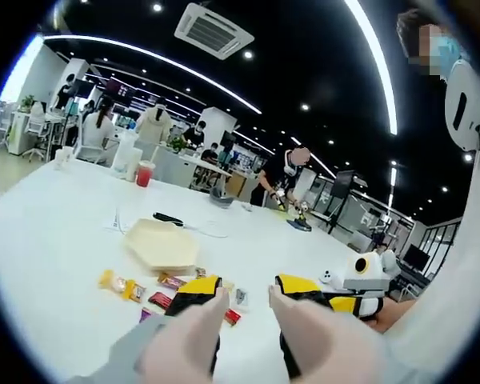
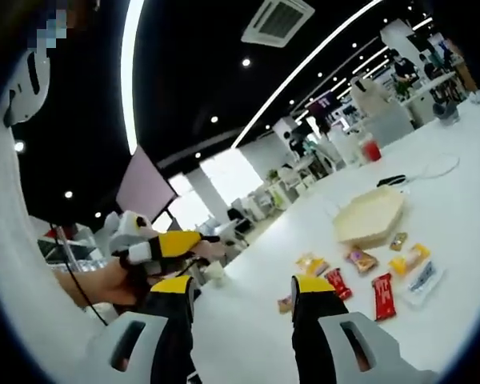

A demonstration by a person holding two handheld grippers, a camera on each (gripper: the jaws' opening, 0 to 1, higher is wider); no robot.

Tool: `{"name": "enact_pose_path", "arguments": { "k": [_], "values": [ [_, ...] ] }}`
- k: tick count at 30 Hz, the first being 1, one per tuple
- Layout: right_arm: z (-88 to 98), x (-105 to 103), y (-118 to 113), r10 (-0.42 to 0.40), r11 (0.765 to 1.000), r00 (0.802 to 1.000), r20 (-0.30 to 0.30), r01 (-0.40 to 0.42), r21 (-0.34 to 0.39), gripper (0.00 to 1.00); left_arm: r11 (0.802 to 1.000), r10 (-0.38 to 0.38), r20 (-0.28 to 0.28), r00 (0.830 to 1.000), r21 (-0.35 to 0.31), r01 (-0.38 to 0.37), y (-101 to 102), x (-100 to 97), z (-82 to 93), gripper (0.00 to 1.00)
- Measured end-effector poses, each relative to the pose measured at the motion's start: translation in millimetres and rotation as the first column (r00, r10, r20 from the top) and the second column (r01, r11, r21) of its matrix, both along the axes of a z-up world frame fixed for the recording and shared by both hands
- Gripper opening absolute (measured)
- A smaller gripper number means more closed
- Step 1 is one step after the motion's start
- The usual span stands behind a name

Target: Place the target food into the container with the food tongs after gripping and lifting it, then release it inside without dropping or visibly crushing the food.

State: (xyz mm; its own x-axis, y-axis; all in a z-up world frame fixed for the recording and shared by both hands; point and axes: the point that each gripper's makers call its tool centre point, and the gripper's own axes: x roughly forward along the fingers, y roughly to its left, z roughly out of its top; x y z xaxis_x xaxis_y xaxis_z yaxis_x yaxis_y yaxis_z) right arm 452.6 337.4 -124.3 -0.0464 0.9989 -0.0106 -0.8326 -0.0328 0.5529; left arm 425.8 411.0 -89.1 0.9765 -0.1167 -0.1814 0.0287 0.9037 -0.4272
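While both tools hang above the tabletop, nothing is gripped yet.
Left tool: jaws apart, empty, yellow-black tips over the near edge of the snack scatter.
Right tool: jaws spread wide, empty, pointing down the tabletop toward the snacks; it also shows at the right of the left gripper view, held in a hand.
Container: pale, shallow, angular tray, sitting flat on the tabletop just behind the snacks; looks empty from here.
Target food: which item is meant, cannot tell. Candidates are small wrapped snacks in a loose cluster between the tools and the container, yellow, red and brown wrappers, some touching.
Red bar: lies flat, apart from its neighbours, easiest reach in the right gripper view.
Tongs: cannot make out any; a dark object beyond the container is too small to tell.
Handling guess: light, thin, glossy wrappers so likely slippery; contents possibly brittle.
Hold guess: pinch across the short width near the middle, gentle squeeze, not the crimped ends.
Progress: pick not started.
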Motion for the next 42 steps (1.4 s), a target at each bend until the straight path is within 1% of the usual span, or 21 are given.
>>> {"name": "enact_pose_path", "arguments": {
  "k": [1,4,8,9,11,13,14,15,16,18,19,21,22,23,26,28,31,34,37,40,42],
  "values": [
    [-2.6,0.2,-1.1,-0.005,1.000,1.000,0.023,0.005,-0.017,0.49,1.000,0.005,-0.014,1.000,0.002,-0.005,0.7,-1.2,-2.6,0.25],
    [-6.7,4.8,-5.7,-0.040,0.997,0.996,0.079,0.044,-0.059,0.50,1.000,0.004,-0.028,1.000,0.012,-0.003,1.1,-4.3,-5.5,0.25],
    [-9.6,7.0,-11.1,-0.057,0.991,0.992,0.115,0.070,-0.113,0.50,1.000,-0.009,-0.035,0.999,0.027,0.010,1.7,-5.2,-6.4,0.25],
    [-5.6,10.0,-16.5,-0.071,0.986,0.977,0.202,0.100,-0.136,0.50,0.998,-0.015,-0.011,1.000,0.065,0.016,4.5,-4.6,-2.4,0.24],
    [-3.0,9.7,-19.8,-0.065,0.980,0.967,0.245,0.108,-0.166,0.50,0.998,-0.014,0.006,1.000,0.065,0.014,6.7,-4.8,0.7,0.24],
    [-1.4,8.1,-21.0,-0.043,0.976,0.959,0.280,0.100,-0.192,0.51,0.999,-0.009,0.030,1.000,0.050,0.007,9.1,-4.6,3.2,0.25],
    [0.7,7.0,-21.0,-0.026,0.974,0.948,0.317,0.095,-0.203,0.52,0.999,-0.009,0.031,0.999,0.041,0.008,10.0,-4.8,2.2,0.25],
    [1.0,6.3,-20.9,-0.018,0.972,0.945,0.327,0.093,-0.216,0.52,0.999,-0.011,0.026,1.000,0.037,0.010,9.8,-5.1,1.5,0.25],
    [2.2,6.7,-20.6,-0.018,0.968,0.945,0.327,0.098,-0.232,0.53,0.999,-0.016,0.020,1.000,0.035,0.015,9.1,-5.8,0.8,0.25],
    [5.2,9.0,-20.0,-0.021,0.966,0.943,0.331,0.104,-0.235,0.54,0.998,-0.027,0.028,0.999,0.051,0.025,8.9,-8.0,0.9,0.25],
    [5.7,11.6,-20.2,-0.021,0.962,0.943,0.332,0.110,-0.251,0.54,0.998,-0.025,0.026,0.999,0.055,0.024,11.8,-9.3,-1.6,0.25],
    [7.9,16.2,-21.7,-0.029,0.956,0.941,0.338,0.126,-0.266,0.55,0.999,-0.018,0.028,0.999,0.046,0.017,15.0,-10.1,-3.7,0.25],
    [11.5,22.0,-24.2,-0.046,0.950,0.932,0.360,0.152,-0.273,0.55,0.999,-0.013,0.032,0.999,0.035,0.012,18.9,-10.5,-5.5,0.25],
    [12.2,23.1,-24.6,-0.049,0.949,0.932,0.359,0.156,-0.275,0.55,0.999,-0.011,0.035,0.999,0.033,0.010,20.6,-11.2,-6.2,0.25],
    [14.8,32.1,-27.4,-0.087,0.939,0.934,0.347,0.193,-0.284,0.55,1.000,0.000,0.049,0.999,0.016,-0.001,24.4,-13.5,-2.5,0.25],
    [13.9,35.1,-27.9,-0.100,0.932,0.931,0.351,0.211,-0.293,0.55,1.000,0.002,0.053,0.999,0.028,-0.003,26.9,-17.4,-0.8,0.25],
    [15.8,34.2,-24.7,-0.108,0.927,0.925,0.363,0.226,-0.300,0.55,0.999,0.003,0.049,0.999,0.039,-0.005,31.0,-23.4,-1.3,0.25],
    [18.6,31.1,-20.6,-0.117,0.923,0.920,0.374,0.240,-0.300,0.55,0.998,0.004,0.032,0.999,0.059,-0.006,37.5,-32.2,-4.1,0.25],
    [20.0,25.5,-15.3,-0.130,0.923,0.921,0.368,0.248,-0.295,0.55,0.997,0.011,0.017,1.000,0.077,-0.012,43.2,-37.7,-8.3,0.25],
    [20.3,21.2,-12.7,-0.142,0.919,0.914,0.381,0.264,-0.292,0.56,0.998,0.005,0.010,1.000,0.055,-0.006,47.0,-37.0,-14.1,0.25],
    [18.6,20.6,-13.9,-0.157,0.914,0.908,0.389,0.282,-0.291,0.56,0.999,-0.004,0.000,1.000,0.046,0.004,47.2,-33.6,-22.3,0.25]
  ]
}}
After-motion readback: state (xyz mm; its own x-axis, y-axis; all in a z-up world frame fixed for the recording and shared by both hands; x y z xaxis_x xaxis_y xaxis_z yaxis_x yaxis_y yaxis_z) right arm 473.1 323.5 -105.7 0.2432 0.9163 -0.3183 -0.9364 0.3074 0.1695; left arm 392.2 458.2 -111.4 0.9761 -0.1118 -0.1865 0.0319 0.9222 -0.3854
